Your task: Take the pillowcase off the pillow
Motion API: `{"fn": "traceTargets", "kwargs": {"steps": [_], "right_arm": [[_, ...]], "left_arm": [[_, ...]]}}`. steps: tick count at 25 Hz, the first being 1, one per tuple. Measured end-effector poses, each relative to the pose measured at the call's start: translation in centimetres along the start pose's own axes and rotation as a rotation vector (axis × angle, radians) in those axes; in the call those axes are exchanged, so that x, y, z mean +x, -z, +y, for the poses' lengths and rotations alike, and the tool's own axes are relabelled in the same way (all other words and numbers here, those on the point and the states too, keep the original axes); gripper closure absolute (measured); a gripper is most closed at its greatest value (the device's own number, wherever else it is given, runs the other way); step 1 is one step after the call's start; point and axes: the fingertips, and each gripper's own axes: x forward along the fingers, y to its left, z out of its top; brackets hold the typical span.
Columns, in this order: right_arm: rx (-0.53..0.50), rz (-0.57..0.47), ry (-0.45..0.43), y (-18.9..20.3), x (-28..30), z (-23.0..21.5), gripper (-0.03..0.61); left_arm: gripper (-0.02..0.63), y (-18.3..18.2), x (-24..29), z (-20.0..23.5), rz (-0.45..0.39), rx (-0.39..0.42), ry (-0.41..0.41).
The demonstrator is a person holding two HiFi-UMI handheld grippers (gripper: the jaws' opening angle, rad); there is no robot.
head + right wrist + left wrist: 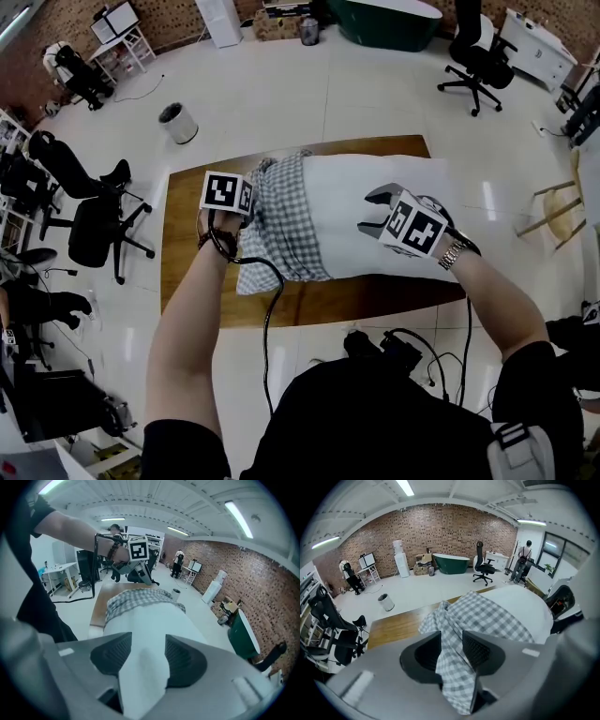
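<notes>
Slippage is what we risk: our left hand-held gripper (pixel 451 635) pinches the checked pillowcase (pixel 487 616), bunched at the left end of the white pillow (pixel 150 616) on the surface (pixel 309 302). Our right hand-held gripper (pixel 148 637) clamps a soft pillow fold that could pull free.

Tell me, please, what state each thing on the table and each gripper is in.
pillow, mostly bare, lying on the table
pillowcase, mostly pulled off, bunched over one end
left gripper, shut on the pillowcase
right gripper, shut on a fold of the pillow
</notes>
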Motion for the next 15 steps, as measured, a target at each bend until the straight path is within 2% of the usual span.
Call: {"fn": "traceTargets", "kwargs": {"steps": [6, 15], "right_arm": [[-0.055, 0.031, -0.008, -1.0, 1.3, 4.8, 0.357], [-0.141, 0.070, 0.067, -1.4, 3.5, 8.8, 0.356]], "left_arm": [[0.468, 3.3, -1.9, -2.8, -0.037, -0.060, 0.073], [0.468, 7.9, -3.8, -6.9, -0.101, -0.129, 0.185]]}}
